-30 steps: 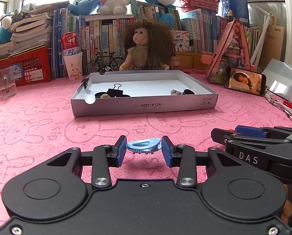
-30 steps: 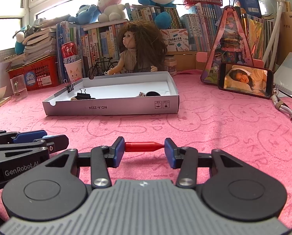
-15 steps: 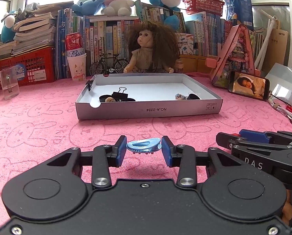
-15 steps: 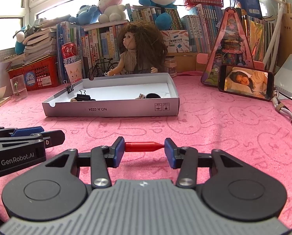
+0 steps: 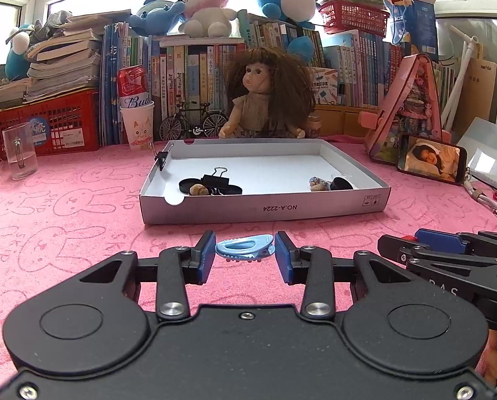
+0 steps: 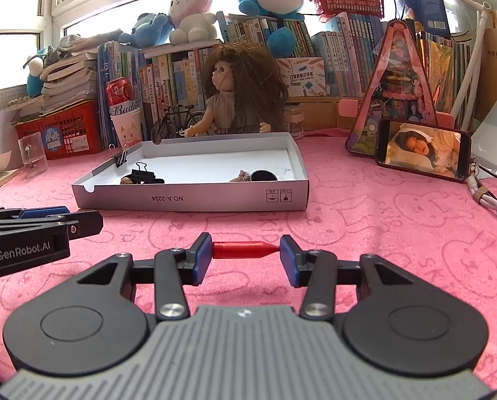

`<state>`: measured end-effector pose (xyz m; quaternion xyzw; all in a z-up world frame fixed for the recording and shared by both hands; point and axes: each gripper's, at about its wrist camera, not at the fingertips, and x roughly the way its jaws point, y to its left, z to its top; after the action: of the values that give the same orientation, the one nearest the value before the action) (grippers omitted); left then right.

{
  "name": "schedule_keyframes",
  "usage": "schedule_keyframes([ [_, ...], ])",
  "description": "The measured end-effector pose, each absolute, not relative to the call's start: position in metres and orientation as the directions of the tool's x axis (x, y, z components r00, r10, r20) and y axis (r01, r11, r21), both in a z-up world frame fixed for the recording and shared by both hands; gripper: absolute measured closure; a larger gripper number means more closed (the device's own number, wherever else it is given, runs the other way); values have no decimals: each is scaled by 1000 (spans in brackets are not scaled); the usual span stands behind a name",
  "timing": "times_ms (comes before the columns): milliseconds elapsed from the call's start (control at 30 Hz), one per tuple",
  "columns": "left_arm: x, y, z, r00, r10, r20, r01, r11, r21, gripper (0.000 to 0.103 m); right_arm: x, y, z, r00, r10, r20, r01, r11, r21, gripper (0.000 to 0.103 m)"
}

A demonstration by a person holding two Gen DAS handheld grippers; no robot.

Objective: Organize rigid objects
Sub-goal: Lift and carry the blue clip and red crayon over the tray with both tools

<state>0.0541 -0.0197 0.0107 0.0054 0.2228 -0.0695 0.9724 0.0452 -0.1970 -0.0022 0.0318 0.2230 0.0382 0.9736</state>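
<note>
Two grippers side by side over the pink cloth [image 5: 82, 206], both held near, short of the box.

Left gripper [image 5: 245, 253]: jaws clamped endwise on a light blue hair clip [image 5: 244, 248], clip lying crosswise between the blue pads, teeth facing down, lifted clear of the cloth as far as I can tell.

Right gripper [image 6: 246, 253]: jaws clamped on a small red tapered piece [image 6: 243, 249], wide end against the left pad, thin tip against the right pad. What it is exactly, cannot tell. In the left wrist view this gripper [image 5: 448, 253] shows at the right edge; in the right wrist view the left one [image 6: 32, 233] shows at the left edge.

Shallow white cardboard box [image 5: 265, 205] sits farther out, centre of the cloth, open top. Inside, near-left corner: black binder clip [image 5: 217, 180], a flat black round piece beside it, a small tan lump [image 5: 198, 189]. Near-right: a small mottled object [image 5: 316, 183] and a black round lid [image 5: 341, 184]. Another binder clip [image 5: 162, 158] is clipped upright on the left wall.

Beyond the box: doll [image 5: 265, 100] seated against the far wall, model bicycle [image 5: 193, 123], paper cup with a red can [image 5: 132, 81] in it, phone [image 5: 431, 158] propped at right, clear mug [image 5: 19, 155] far left.
</note>
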Motion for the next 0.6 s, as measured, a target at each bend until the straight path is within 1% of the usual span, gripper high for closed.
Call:
schedule_keyframes([
  [600, 81, -7, 28, 898, -139, -418, 125, 990, -61, 66, 66, -202, 14, 912, 90, -399, -57, 994, 94, 53],
])
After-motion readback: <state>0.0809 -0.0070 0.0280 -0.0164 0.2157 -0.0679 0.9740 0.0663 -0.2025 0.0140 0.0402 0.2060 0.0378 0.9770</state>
